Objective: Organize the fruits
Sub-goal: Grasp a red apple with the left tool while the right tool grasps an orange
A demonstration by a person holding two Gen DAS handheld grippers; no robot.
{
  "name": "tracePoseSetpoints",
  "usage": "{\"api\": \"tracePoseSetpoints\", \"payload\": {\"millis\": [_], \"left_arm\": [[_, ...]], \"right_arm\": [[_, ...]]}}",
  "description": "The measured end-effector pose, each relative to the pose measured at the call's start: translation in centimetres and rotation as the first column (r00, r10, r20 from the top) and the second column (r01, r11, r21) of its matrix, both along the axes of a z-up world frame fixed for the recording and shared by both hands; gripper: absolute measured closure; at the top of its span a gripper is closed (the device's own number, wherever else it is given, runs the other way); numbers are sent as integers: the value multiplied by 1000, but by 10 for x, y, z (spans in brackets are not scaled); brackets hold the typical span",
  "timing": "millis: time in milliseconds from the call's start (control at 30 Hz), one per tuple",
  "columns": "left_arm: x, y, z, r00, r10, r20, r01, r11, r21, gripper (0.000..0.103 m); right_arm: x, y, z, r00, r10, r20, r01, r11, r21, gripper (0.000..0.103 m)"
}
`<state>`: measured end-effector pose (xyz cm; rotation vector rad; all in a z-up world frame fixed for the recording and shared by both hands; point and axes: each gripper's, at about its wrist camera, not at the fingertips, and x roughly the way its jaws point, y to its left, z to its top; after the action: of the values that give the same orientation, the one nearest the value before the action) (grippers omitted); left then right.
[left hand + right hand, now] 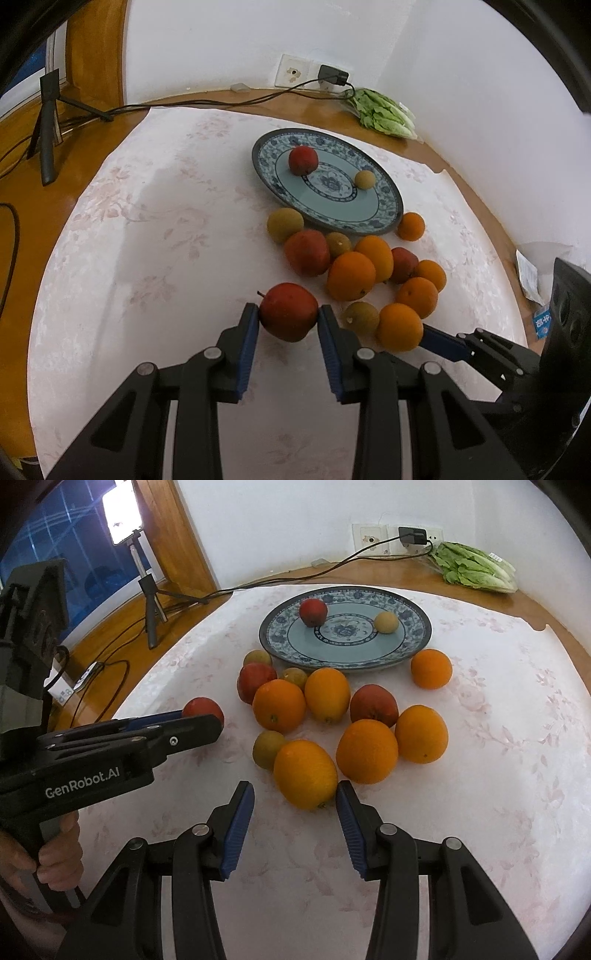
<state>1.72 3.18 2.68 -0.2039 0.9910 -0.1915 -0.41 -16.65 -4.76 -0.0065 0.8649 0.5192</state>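
Note:
A red apple (288, 316) rests on the white floral cloth, and my left gripper (287, 314) is shut on it, one blue pad against each side. The right wrist view shows the same apple (202, 708) at the left gripper's (212, 719) tips. My right gripper (293, 788) stands open around the near orange (306, 773): its right pad sits against the peel, and a gap shows at the left pad. Several more oranges, red apples and small yellow-brown fruits lie in a heap. Behind them, the blue patterned plate (384, 206) holds one red apple (303, 160) and one small fruit (365, 179).
A bagged lettuce (384, 114) lies at the back right by the wall socket and charger (332, 75). A cable runs along the table's back edge to a small tripod (48, 122) at the left. A person's hand (55, 860) holds the left gripper's handle.

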Motion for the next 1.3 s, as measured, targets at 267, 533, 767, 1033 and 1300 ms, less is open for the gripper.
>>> {"api": "tracePoseSetpoints", "payload": {"millis": [267,533,767,1033,1300], "left_arm": [[1,0,-2,1000,13,-12,-13,1000,3,69],[1,-2,0,1000,19,-10,-19,1000,13,69],[0,-4,3,1000,21,-8,-21,999,25,69],[2,-11,11,1000,12,7,-13,999,34,69],[10,-17,19,1000,-2,15,1,999,32,69]], "right_arm": [[2,0,-1,1000,12,14,-12,1000,15,56],[3,-1,-1,1000,6,20,-6,1000,30,65],[3,-6,-1,1000,6,18,-7,998,58,66],[-4,-17,13,998,9,59,-13,997,78,66],[-3,-27,27,996,-5,87,-4,995,101,66]]}}
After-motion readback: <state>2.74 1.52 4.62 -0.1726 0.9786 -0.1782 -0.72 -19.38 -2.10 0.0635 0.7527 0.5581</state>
